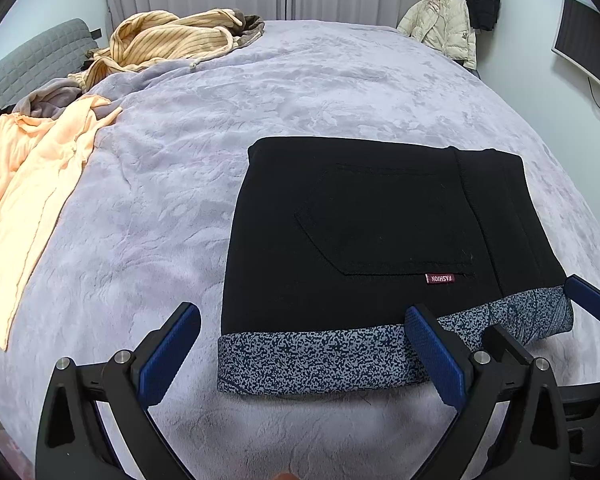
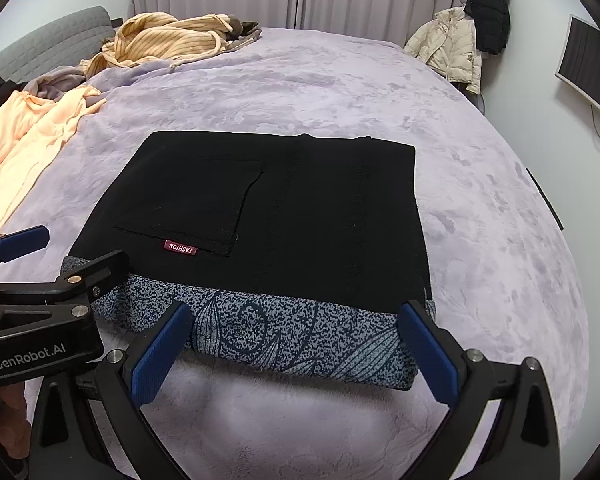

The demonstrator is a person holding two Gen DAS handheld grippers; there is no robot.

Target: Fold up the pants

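Observation:
The black pants (image 1: pixel 360 224) lie folded into a flat rectangle on the lilac bed cover (image 1: pixel 180 184), back pocket up with a red "FASHION" tag (image 1: pixel 441 278). A speckled blue-grey band (image 1: pixel 324 356) runs along the near edge. My left gripper (image 1: pixel 304 344) is open, its fingers astride the band's left part, holding nothing. In the right wrist view the pants (image 2: pixel 300 208) and band (image 2: pixel 300 340) fill the middle. My right gripper (image 2: pixel 296 340) is open, its fingers either side of the band, empty. The left gripper's body (image 2: pixel 40 312) shows at the left there.
A peach garment (image 1: pixel 32 184) and a striped yellow garment (image 1: pixel 168 40) lie at the bed's left and far left. A grey headboard (image 1: pixel 32 60) stands behind them. Jackets (image 1: pixel 448 24) hang at the far right wall. A monitor (image 1: pixel 588 44) is on the right wall.

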